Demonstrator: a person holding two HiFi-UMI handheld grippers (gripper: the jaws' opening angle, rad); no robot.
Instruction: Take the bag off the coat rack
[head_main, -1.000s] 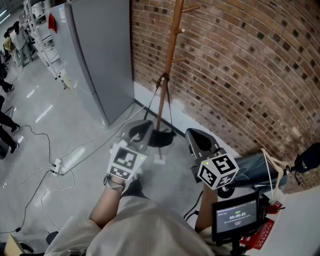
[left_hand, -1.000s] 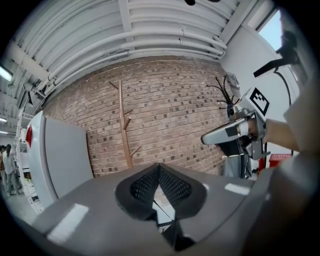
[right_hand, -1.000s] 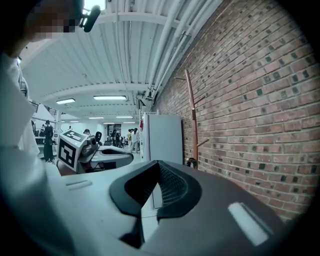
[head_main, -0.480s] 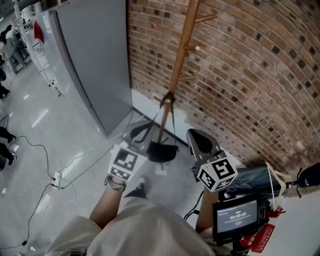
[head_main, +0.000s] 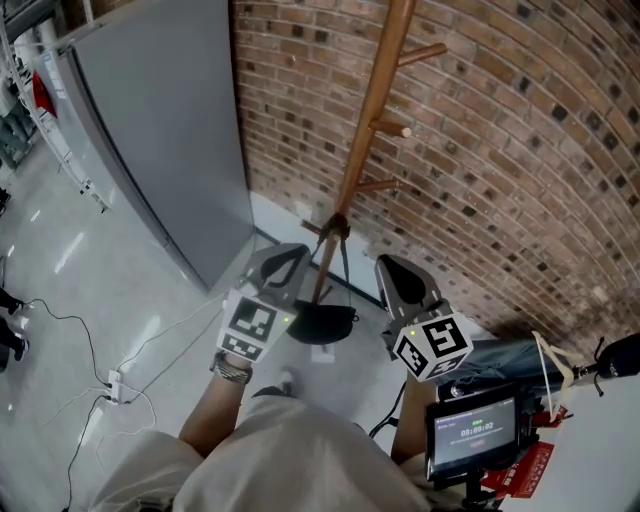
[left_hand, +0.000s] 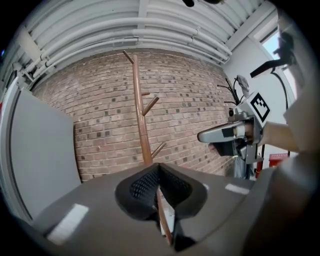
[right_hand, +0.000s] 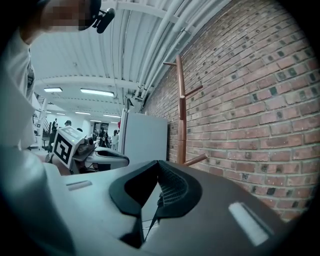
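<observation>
A tall wooden coat rack (head_main: 370, 120) stands against the brick wall. A black bag (head_main: 322, 322) hangs low on it by two thin straps (head_main: 345, 262) from a short peg. In the head view my left gripper (head_main: 283, 262) is just left of the bag and my right gripper (head_main: 395, 275) just right of it, both shut and empty, neither touching it. The left gripper view shows the rack (left_hand: 141, 120) straight ahead over the closed left gripper (left_hand: 159, 167). The right gripper view shows the rack (right_hand: 182, 115) beyond the closed right gripper (right_hand: 159, 167). The bag is hidden in both gripper views.
A grey metal cabinet (head_main: 160, 130) stands left of the rack against the brick wall (head_main: 520, 150). Cables and a power strip (head_main: 110, 385) lie on the floor at left. A small screen (head_main: 472, 432) and a parked scooter (head_main: 510, 350) are at lower right.
Both grippers have come nearer to the rack, so rack and bag loom larger and closer between them. Both jaws stayed shut.
</observation>
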